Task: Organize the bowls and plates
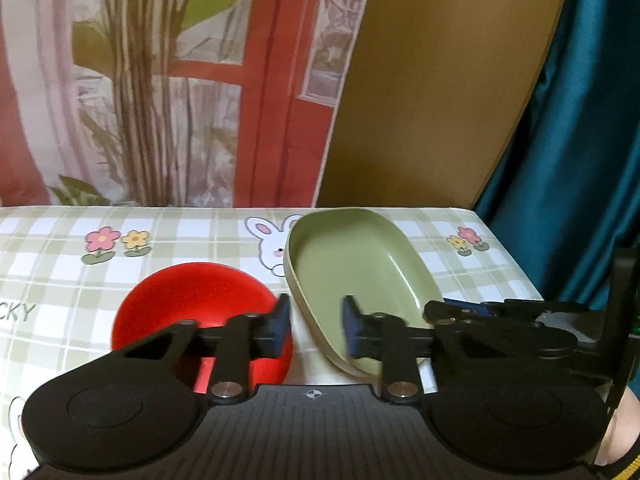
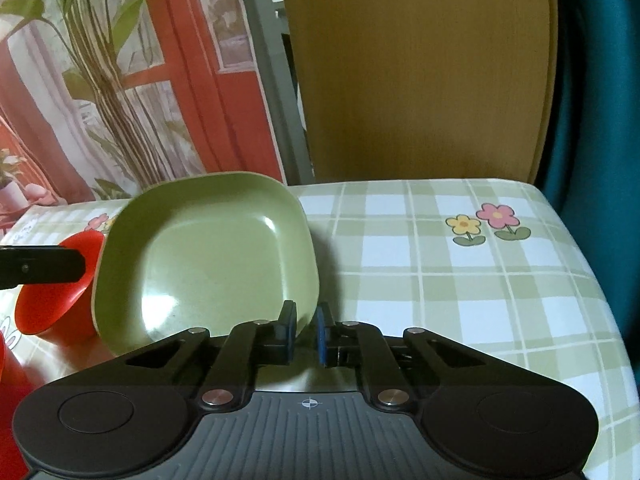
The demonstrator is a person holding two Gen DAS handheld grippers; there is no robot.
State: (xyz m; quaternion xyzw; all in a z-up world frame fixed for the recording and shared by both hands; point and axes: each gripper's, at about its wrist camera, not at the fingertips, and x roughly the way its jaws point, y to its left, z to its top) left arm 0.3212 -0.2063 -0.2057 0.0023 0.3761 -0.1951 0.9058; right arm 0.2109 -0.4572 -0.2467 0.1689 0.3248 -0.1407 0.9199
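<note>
A green square plate [image 2: 208,256] is tilted up off the checked tablecloth; my right gripper [image 2: 307,330] is shut on its near right rim. In the left wrist view the same plate [image 1: 356,264] is held by the right gripper [image 1: 460,310] coming in from the right. A red bowl [image 1: 200,312] sits on the table just left of the plate. My left gripper [image 1: 316,328] is open, one finger over the bowl, the other over the plate's edge, holding nothing. The bowl [image 2: 56,304] also shows in the right wrist view.
The table [image 2: 460,280] has a green-checked cloth with flowers and rabbits. A tan chair back [image 2: 420,72] and a teal curtain [image 1: 580,160] stand behind it, with a red printed backdrop [image 1: 160,80] at the left. A red edge [image 2: 6,380] shows at the far left.
</note>
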